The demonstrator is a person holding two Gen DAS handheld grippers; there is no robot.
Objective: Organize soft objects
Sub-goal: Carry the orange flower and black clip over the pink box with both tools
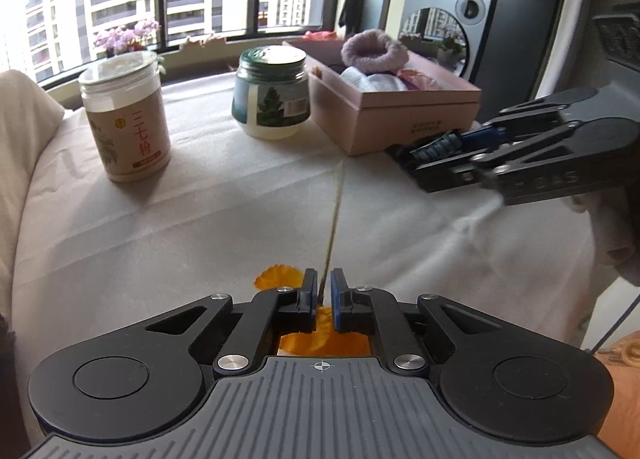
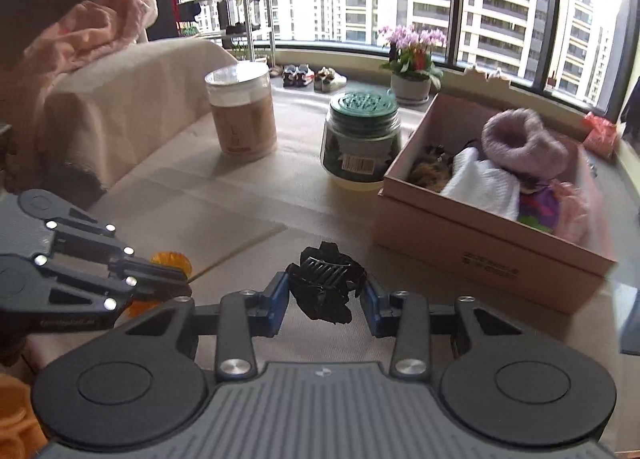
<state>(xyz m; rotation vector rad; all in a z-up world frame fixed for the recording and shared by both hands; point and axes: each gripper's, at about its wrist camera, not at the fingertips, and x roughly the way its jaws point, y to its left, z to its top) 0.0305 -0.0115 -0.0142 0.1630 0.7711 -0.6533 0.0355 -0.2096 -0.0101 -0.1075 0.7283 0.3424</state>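
Observation:
A translucent orange hair accessory [image 1: 278,277] lies low on the white tablecloth, and my left gripper [image 1: 322,283] is shut on its thin edge. In the right wrist view the same gripper [image 2: 182,279] comes in from the left with the orange piece [image 2: 172,259] at its tips. A black hair claw clip [image 2: 326,285] sits between the blue pads of my right gripper [image 2: 325,297], which is shut on it. The right gripper [image 1: 412,157] also shows beside the box. The pink-brown open box [image 2: 480,255] holds a fluffy purple scrunchie [image 2: 520,143], a white cloth [image 2: 484,183] and other soft items.
Two jars stand behind on the cloth: a tall tan-labelled one [image 1: 128,119] and a green-lidded one [image 1: 272,95]. The box [image 1: 400,119] is to their right. A covered cushion [image 2: 120,99] with pink fabric rises at the left. Windows and a flower pot [image 2: 412,59] are beyond.

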